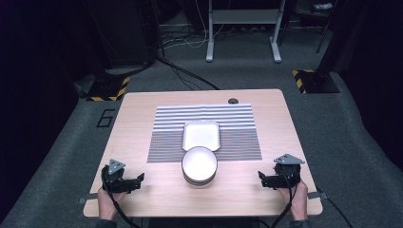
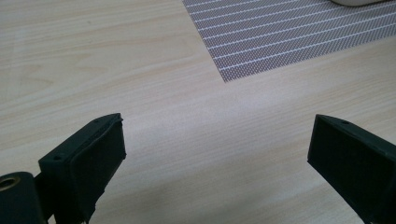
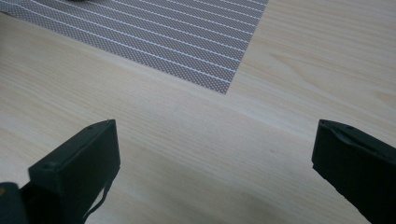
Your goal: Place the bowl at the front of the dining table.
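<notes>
Left gripper (image 1: 139,180) jaws wide apart over bare desk (image 1: 157,199), right gripper (image 1: 262,177) likewise apart, stacked bowls (image 1: 199,165) between them, square dish (image 1: 201,135) on striped mat (image 1: 237,124)

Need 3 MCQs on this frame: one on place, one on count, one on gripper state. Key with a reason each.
1. Where do the round bowls sit?
A. Partly over the near edge of the striped mat, in front of the white tray
B. At the table's far left corner
C. Inside the tray

2. How many white dishes or stacks stand on the table?
A. One
B. Two
C. Four

3. What state are the left gripper and right gripper in?
A. Both open, holding nothing
B. Both shut on the bowls
C. Left shut on the tray

Key: 1 A, the high view shows the bowls overlapping the mat's near edge. 2 B, tray plus bowl stack. 3 A, bare wood shows between each pair of fingers.
</notes>
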`<state>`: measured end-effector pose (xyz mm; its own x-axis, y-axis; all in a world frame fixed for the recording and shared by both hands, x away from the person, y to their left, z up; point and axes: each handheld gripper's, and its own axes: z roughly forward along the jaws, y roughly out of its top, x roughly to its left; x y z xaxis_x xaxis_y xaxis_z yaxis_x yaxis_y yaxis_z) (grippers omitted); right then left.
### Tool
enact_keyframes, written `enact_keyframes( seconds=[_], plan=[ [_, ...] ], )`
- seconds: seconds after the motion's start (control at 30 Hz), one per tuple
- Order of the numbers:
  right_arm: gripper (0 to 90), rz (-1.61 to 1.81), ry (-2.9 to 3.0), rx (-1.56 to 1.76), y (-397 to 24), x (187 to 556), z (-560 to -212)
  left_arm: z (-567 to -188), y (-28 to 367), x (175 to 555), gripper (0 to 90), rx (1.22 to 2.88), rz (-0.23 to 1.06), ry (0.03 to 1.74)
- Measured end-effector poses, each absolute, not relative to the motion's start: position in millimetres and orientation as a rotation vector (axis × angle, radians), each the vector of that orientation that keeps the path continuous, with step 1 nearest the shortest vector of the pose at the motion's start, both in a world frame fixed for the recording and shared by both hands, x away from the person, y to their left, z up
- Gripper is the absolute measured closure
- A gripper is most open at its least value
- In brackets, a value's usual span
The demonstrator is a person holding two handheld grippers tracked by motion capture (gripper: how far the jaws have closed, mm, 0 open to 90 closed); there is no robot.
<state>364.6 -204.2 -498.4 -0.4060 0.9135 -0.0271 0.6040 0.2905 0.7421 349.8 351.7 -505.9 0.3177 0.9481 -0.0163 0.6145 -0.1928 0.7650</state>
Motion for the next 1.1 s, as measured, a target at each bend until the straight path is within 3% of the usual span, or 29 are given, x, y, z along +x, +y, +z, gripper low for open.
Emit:
enact_keyframes(
  seconds=[1.1],
  plan=[
    [0.8,1.005,2.242,1.229,-160.1,381.1,-483.1,-492.4,326.5,358.5,4.3,1.944,0.593,1.288]
  ],
)
